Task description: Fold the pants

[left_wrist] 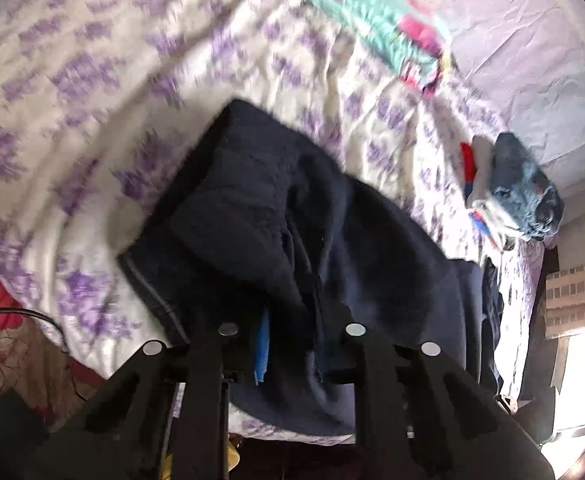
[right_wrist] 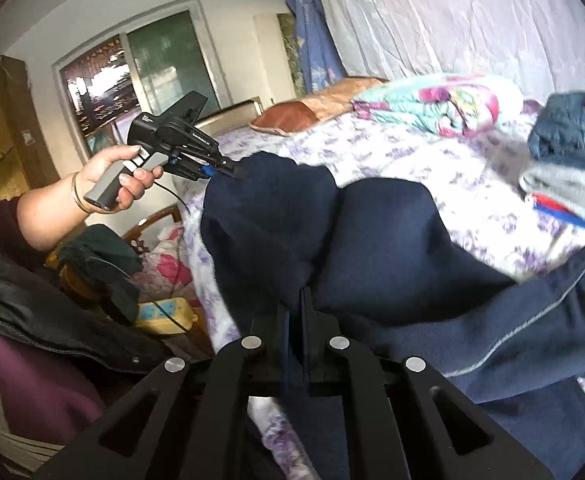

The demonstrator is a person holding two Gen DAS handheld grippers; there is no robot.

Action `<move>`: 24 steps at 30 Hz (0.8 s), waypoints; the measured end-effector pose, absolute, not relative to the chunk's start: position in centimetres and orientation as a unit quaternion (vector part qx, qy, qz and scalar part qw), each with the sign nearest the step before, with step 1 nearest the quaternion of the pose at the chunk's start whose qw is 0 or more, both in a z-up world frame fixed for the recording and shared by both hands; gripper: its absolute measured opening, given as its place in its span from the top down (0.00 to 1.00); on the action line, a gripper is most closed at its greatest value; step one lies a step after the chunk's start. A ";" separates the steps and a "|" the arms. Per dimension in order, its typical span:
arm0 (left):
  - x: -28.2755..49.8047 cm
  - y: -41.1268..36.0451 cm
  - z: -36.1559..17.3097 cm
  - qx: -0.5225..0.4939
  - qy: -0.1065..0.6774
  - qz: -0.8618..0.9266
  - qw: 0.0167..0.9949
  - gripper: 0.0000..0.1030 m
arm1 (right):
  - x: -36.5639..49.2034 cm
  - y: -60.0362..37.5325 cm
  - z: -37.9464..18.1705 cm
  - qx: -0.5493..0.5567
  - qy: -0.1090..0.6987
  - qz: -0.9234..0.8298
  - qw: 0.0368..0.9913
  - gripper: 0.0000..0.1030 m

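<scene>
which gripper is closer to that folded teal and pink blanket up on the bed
Left. The left hand-held gripper grips the navy pants farther up the bed toward the blanket; the right hand-held gripper grips them at the near edge.

Right gripper (right_wrist: 295,304): black, fingers drawn together on a fold of the navy pants (right_wrist: 372,240), which spread ahead of the fingertips and to their right, a pale piping line along one leg. Left gripper (right_wrist: 228,170): ahead and left of the fingers, held in a hand (right_wrist: 120,176), tips pinching the pants' far edge. Floral bedsheet (right_wrist: 412,152): beneath the pants. Folded bright quilt (right_wrist: 432,100): far ahead, right.
</scene>
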State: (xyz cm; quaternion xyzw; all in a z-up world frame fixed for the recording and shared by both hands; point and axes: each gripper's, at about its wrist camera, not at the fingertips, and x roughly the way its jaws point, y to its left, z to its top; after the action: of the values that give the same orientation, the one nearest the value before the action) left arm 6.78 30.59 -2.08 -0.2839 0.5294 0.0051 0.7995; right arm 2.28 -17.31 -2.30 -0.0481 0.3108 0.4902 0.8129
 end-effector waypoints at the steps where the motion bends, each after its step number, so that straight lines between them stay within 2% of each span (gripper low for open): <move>1: 6.2 30.6 -1.5 -0.278 0.525 0.005 0.804 0.84 | 2.0 -17.2 -2.0 -0.054 0.308 0.493 0.812 0.95; 3: 5.3 30.7 -1.3 -0.270 0.526 0.009 0.807 0.84 | 1.3 -16.4 -2.4 -0.079 0.323 0.501 0.799 0.93; 6: 4.3 30.9 -3.6 -0.252 0.556 0.029 0.792 0.83 | 0.6 -14.5 -5.6 -0.125 0.382 0.487 0.775 0.80; 7: 4.1 31.3 -5.2 -0.249 0.574 0.037 0.779 0.82 | 0.6 -14.1 -6.9 -0.135 0.399 0.477 0.771 0.72; 9: 3.8 31.6 -6.0 -0.255 0.577 0.029 0.775 0.81 | 0.6 -14.2 -7.7 -0.126 0.407 0.467 0.775 0.71; 10: 3.7 31.7 -5.4 -0.255 0.577 0.024 0.775 0.79 | 0.6 -14.8 -7.2 -0.114 0.405 0.463 0.780 0.66; 11: 3.6 31.6 -4.9 -0.257 0.579 0.021 0.773 0.74 | 0.8 -16.0 -5.7 -0.095 0.392 0.451 0.796 0.56; 12: 3.3 31.4 -3.9 -0.248 0.582 0.021 0.775 0.57 | 1.0 -17.3 -4.4 -0.081 0.374 0.438 0.814 0.48; 13: 2.9 31.2 -3.1 -0.233 0.578 0.026 0.782 0.40 | 1.3 -18.8 -3.0 -0.064 0.356 0.418 0.833 0.31; 14: 2.4 31.1 -2.2 -0.218 0.573 0.032 0.790 0.35 | 2.0 -21.3 -1.3 -0.039 0.336 0.377 0.862 0.18; 16: 1.3 30.9 -0.2 -0.210 0.563 0.030 0.798 0.32 | 4.3 -26.4 0.8 0.016 0.317 0.286 0.904 0.06; 20: 0.4 29.4 1.6 -0.234 0.535 0.017 0.812 0.30 | 10.8 -30.6 1.5 0.042 0.371 0.175 0.911 0.04; 24: 0.5 23.1 0.6 -0.242 0.540 -0.024 0.806 0.30 | 16.5 -26.9 -0.6 0.005 0.444 0.150 0.884 0.04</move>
State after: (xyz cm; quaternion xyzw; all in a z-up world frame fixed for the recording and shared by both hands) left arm 0.52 23.13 0.59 -0.2417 0.5403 -0.0239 0.8057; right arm 16.47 -26.91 -0.60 0.0048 0.4437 0.1495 0.8836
